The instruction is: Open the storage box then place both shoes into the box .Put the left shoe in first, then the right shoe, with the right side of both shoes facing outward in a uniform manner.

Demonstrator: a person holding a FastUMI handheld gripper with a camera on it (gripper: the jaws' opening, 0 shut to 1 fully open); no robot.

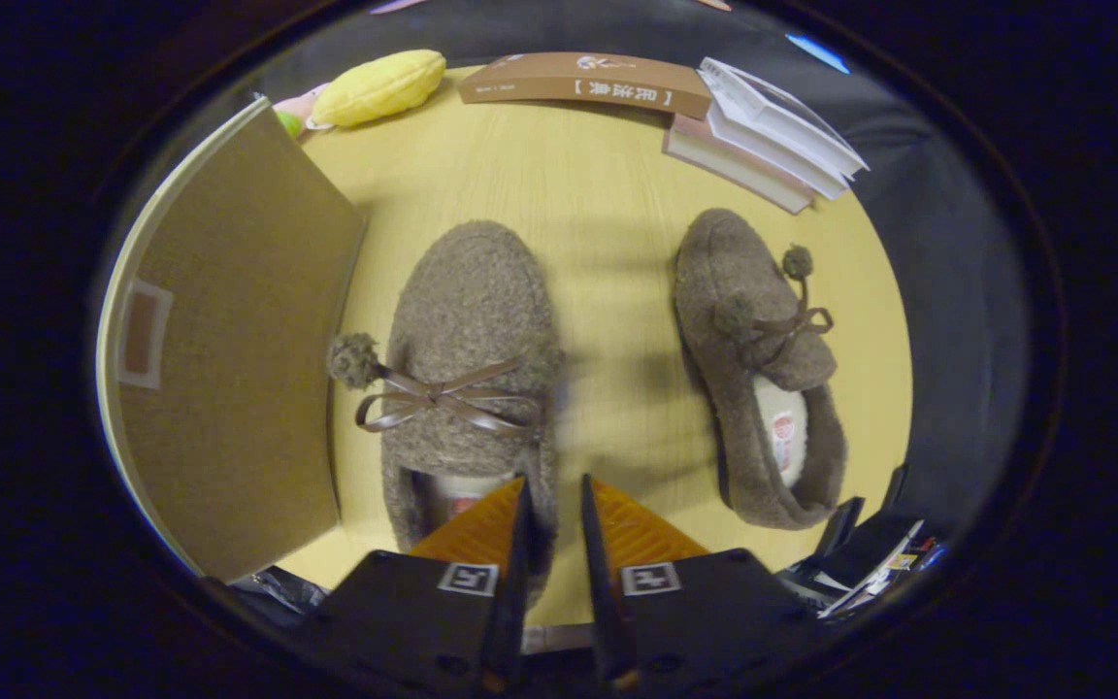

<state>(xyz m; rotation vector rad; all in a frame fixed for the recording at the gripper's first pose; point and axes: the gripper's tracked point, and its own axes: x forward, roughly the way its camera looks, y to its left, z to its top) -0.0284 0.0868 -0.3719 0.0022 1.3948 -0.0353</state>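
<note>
Claw [552, 490] nearly closed, poss. pinching left shoe [470, 359] rim; right shoe [758, 369] apart, box [229, 340] beside.

— Where are the fingers [553, 505]?
— Nearly closed, pinching the heel rim of the left shoe [470, 359].
— And the right shoe [758, 369]?
— Apart on the tabletop [608, 223], storage box [229, 340] alongside.

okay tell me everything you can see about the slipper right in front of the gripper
The near slipper is a brown, fuzzy, fleece-like moccasin lying flat on the pale wooden table, toe pointing away from the hand-held gripper. A thin ribbon bow crosses its top, with a pompom at one end. Its pale lining shows at the opening. The gripper's fingers stand narrowly apart over the heel edge; whether they touch it is unclear. A cardboard box panel stands close beside it.
</note>
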